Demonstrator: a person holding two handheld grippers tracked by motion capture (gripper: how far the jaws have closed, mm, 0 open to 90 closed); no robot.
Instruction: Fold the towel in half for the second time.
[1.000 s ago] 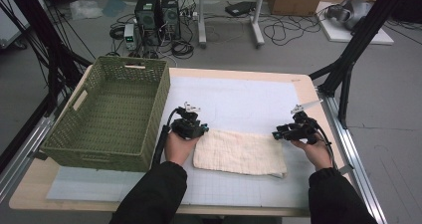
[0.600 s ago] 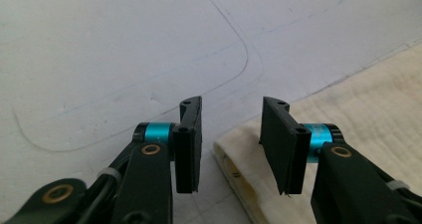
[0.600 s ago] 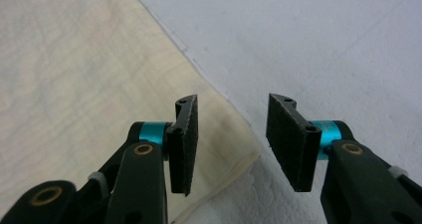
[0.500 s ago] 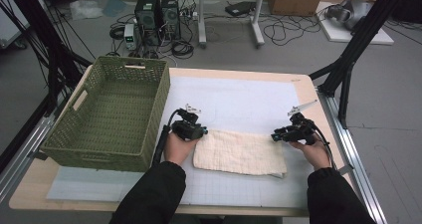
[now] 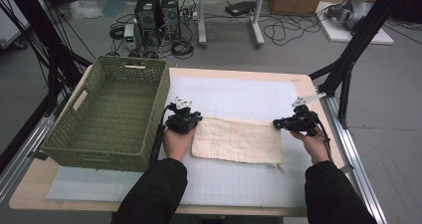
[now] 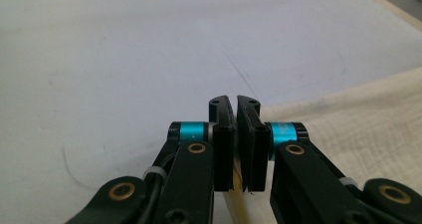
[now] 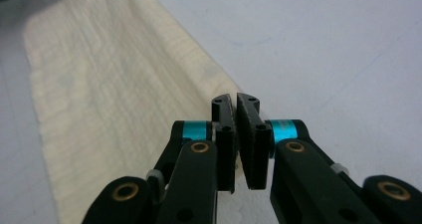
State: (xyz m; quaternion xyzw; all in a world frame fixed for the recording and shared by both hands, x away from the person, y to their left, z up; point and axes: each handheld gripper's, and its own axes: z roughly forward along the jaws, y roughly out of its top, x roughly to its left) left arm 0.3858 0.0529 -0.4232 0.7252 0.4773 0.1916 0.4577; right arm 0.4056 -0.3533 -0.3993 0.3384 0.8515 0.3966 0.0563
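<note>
A: Table (image 5: 234,194) first; grid mat over it; green basket (image 5: 112,117) on it, left of the towel (image 5: 236,140); towel lies flat, a folded cream strip, right of the basket and apart from it.

B: Grippers?

A: Left gripper (image 6: 235,115) at the towel's far left corner, between towel and basket; right gripper (image 7: 235,115) at the towel's far right corner; both hands low on the mat.

B: What changed?

A: Both sets of jaws have just been closing; a second back they stood about half open, now they are clenched; hands barely shifted meanwhile.

B: On cloth?

A: Left gripper view: a cream edge sits between the pads, so it is pinching the towel's corner; right gripper view: the hem runs up into the gap, pinched too, I judge.

B: Meaning?

A: Both far corners look secured; grasp step done; next is likely a lift and fold toward the near edge, then the basket; a thin pinch could slip.
</note>
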